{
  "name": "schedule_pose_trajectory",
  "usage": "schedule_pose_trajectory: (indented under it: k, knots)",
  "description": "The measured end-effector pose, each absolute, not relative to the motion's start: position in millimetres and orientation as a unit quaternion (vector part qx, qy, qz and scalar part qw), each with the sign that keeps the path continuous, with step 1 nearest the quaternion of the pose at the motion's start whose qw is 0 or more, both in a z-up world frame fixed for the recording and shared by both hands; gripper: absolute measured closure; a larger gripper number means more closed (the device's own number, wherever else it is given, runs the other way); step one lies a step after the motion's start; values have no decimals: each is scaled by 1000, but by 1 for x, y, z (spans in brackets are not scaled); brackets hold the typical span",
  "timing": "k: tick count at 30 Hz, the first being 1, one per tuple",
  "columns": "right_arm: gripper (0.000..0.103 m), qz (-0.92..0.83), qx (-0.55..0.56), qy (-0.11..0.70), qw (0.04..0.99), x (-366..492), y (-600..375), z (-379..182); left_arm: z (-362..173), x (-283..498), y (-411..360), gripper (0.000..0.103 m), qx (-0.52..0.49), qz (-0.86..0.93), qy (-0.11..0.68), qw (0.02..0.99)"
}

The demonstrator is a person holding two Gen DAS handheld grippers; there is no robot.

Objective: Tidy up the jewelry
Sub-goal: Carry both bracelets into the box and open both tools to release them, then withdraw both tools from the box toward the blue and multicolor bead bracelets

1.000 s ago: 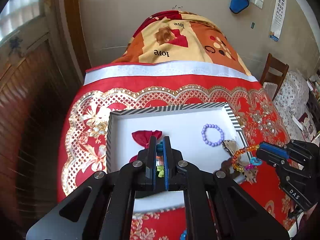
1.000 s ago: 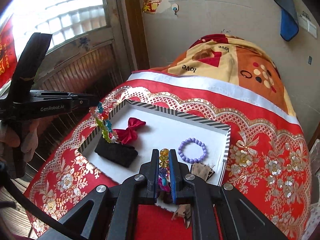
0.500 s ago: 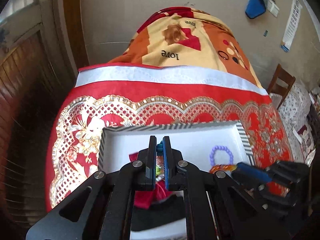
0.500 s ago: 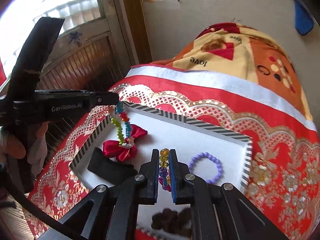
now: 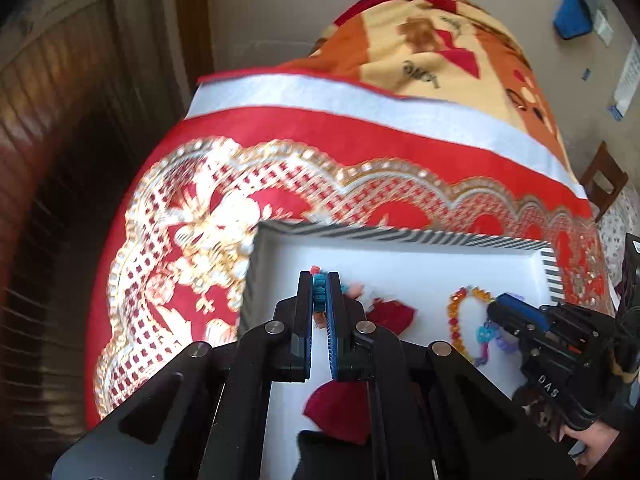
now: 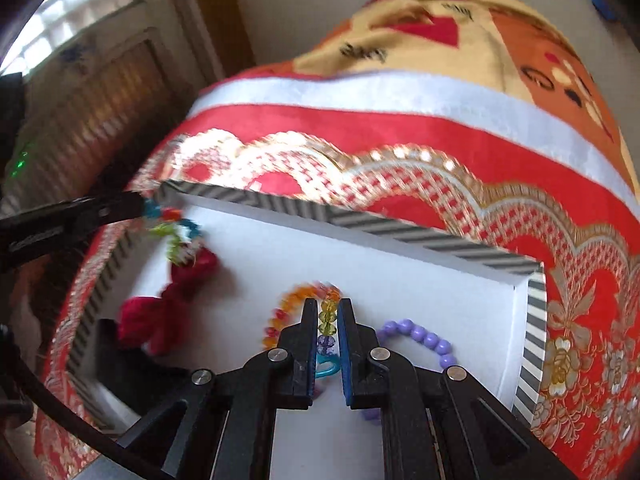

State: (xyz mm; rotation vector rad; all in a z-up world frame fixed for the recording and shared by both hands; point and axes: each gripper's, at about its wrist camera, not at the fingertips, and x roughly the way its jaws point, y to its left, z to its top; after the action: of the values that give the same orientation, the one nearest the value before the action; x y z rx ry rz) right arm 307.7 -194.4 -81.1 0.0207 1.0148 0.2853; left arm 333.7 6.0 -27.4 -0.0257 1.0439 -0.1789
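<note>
A white tray with a striped rim [image 5: 400, 235] [image 6: 360, 222] lies on the red tablecloth. My left gripper [image 5: 319, 280] is shut on a colourful bead bracelet [image 5: 319, 294] over the tray's far left corner; it also shows in the right wrist view [image 6: 176, 226]. My right gripper [image 6: 328, 306] is shut on an orange and multicolour bead bracelet [image 6: 298, 300] that rests low on the tray floor, also seen in the left wrist view [image 5: 460, 320]. A purple bead bracelet [image 6: 424, 338], a red bow [image 6: 172, 300] and a black pad [image 6: 120, 360] lie in the tray.
The red and gold tablecloth [image 5: 192, 232] covers the table, with a patterned blanket [image 5: 440, 52] heaped behind it. A wooden wall panel [image 5: 60, 120] stands to the left. A chair [image 5: 604, 180] stands at the far right.
Both grippers moved forward and down into the tray with their bracelets. The orange bracelet now lies on the tray floor; the left bracelet hangs by the far left corner.
</note>
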Motion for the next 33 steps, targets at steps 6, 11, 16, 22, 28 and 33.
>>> schedule_pose_trajectory:
  k: [6, 11, 16, 22, 28, 33]
  knots:
    - [79, 135, 6, 475, 870, 296, -193, -76, -33, 328, 12, 68, -32, -84, 502, 860]
    - [60, 129, 22, 457, 880, 278, -201, -63, -23, 312, 9, 56, -21, -85, 481, 872]
    - [60, 124, 35, 441, 888, 248, -207, -45, -11, 286, 5, 56, -3, -85, 463, 882]
    - [60, 104, 35, 428, 897, 205, -213, -32, 6, 248, -4, 56, 25, -62, 441, 895]
    - [60, 107, 34, 428, 897, 164, -217, -25, 21, 206, -5, 56, 25, -62, 424, 903]
    - [60, 106, 33, 427, 898, 133, -218, -22, 26, 176, -6, 56, 28, -60, 420, 905]
